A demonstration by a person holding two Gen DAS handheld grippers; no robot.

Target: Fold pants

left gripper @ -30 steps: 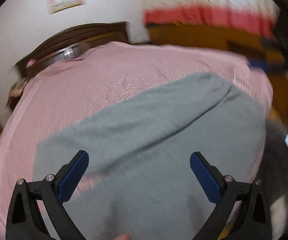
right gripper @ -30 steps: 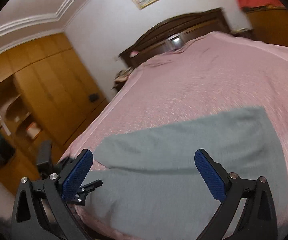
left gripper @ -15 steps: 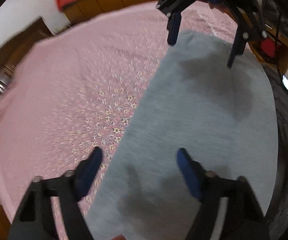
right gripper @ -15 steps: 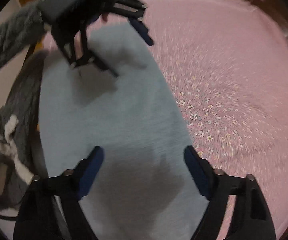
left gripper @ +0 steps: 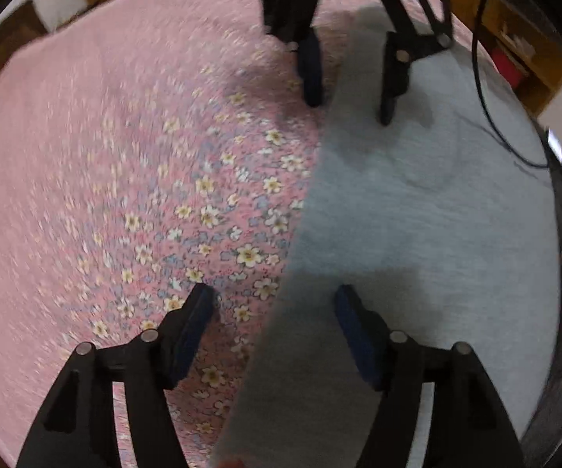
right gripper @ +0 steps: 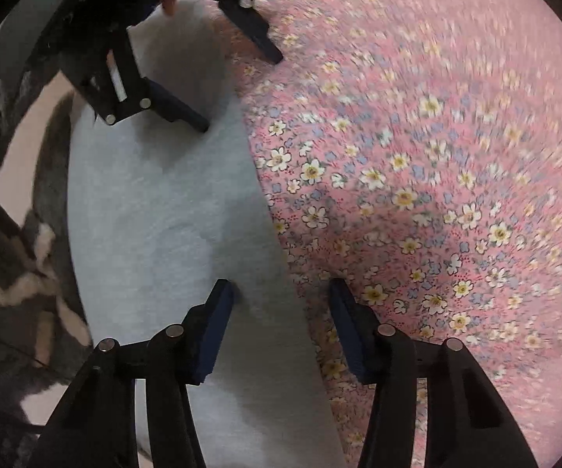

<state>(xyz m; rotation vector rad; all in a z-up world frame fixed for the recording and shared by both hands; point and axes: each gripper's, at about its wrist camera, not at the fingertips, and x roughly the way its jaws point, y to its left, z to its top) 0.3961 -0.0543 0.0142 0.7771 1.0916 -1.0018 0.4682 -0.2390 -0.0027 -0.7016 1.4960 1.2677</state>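
now both claws steeply down, astride pants (left gripper: 417, 210) edge.

Left gripper (left gripper: 273, 304) jaws opening, right gripper (right gripper: 279, 296) closing.

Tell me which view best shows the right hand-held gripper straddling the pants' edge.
The right wrist view: the right hand-held gripper, jaws closing, has one pad on the grey pants and one over the floral bedspread. The left wrist view shows it only distantly at the top, partly cropped.
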